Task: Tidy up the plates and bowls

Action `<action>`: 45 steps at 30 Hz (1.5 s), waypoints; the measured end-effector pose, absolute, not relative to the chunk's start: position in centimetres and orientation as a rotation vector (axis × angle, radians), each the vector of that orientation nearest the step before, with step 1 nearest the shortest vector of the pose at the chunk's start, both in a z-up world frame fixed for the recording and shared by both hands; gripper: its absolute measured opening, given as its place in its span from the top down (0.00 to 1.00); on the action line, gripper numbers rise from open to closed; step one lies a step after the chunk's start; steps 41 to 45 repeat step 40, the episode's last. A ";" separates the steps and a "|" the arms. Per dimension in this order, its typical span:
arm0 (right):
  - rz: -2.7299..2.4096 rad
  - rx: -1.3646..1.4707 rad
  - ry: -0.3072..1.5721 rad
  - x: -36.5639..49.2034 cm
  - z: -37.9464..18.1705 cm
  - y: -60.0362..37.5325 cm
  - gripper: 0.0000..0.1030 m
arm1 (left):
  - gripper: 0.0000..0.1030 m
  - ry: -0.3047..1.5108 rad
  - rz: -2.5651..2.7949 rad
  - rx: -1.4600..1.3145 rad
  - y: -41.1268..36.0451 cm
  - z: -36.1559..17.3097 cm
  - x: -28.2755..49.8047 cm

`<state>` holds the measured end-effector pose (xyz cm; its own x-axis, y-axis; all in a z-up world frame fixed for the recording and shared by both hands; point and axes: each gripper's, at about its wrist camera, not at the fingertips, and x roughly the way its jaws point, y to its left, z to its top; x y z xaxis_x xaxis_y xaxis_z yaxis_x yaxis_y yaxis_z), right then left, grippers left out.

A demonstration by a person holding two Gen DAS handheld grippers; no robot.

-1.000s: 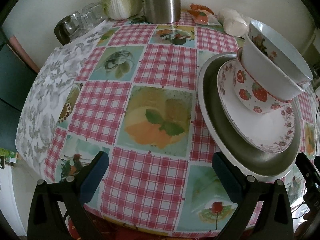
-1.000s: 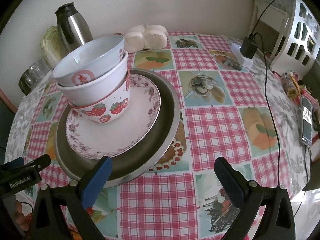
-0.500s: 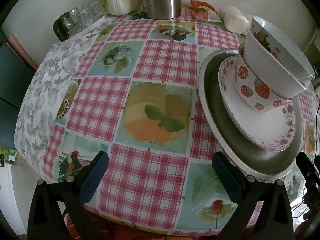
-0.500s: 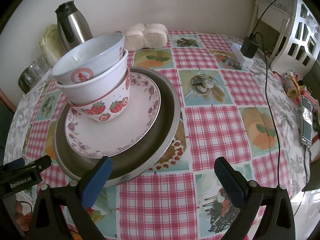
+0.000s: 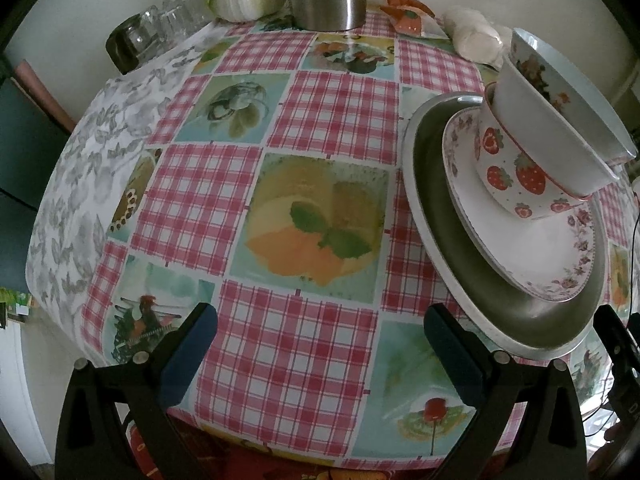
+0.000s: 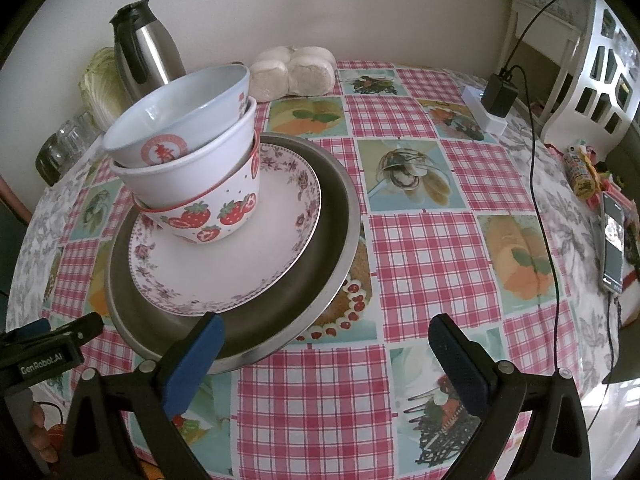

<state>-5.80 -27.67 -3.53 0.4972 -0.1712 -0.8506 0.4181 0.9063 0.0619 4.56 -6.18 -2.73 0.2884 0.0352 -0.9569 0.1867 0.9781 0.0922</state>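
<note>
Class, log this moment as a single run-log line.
left gripper: open, empty | right gripper: open, empty | bowls: stacked on floral plate | metal tray: underneath

The left tool (image 5: 320,354), a black two-finger clamp with dark blue pads (image 5: 188,356) on the inner faces of its fingers, has its jaws spread wide, with nothing between them. The right tool (image 6: 326,358), of the same black frame and blue pads (image 6: 194,360), is likewise spread wide and grips nothing. Both point forward and downward, their fingers level with each other. In the right wrist view the left tool's black body shows at the far left edge, to the left of the right tool, with a few fingers of the person's hand (image 6: 40,436) wrapped on its handle below.
</note>
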 end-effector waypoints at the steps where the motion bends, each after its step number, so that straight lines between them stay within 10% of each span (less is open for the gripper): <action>1: -0.362 0.276 0.991 -5.8 -3.5 -27.7 0.00 | 0.00 1.277 -0.102 0.199 -6.2 -2.7 4.6; 45: -0.359 0.268 1.000 -5.8 -3.7 -27.8 0.00 | 0.00 1.305 -0.095 0.164 -5.8 -2.8 4.8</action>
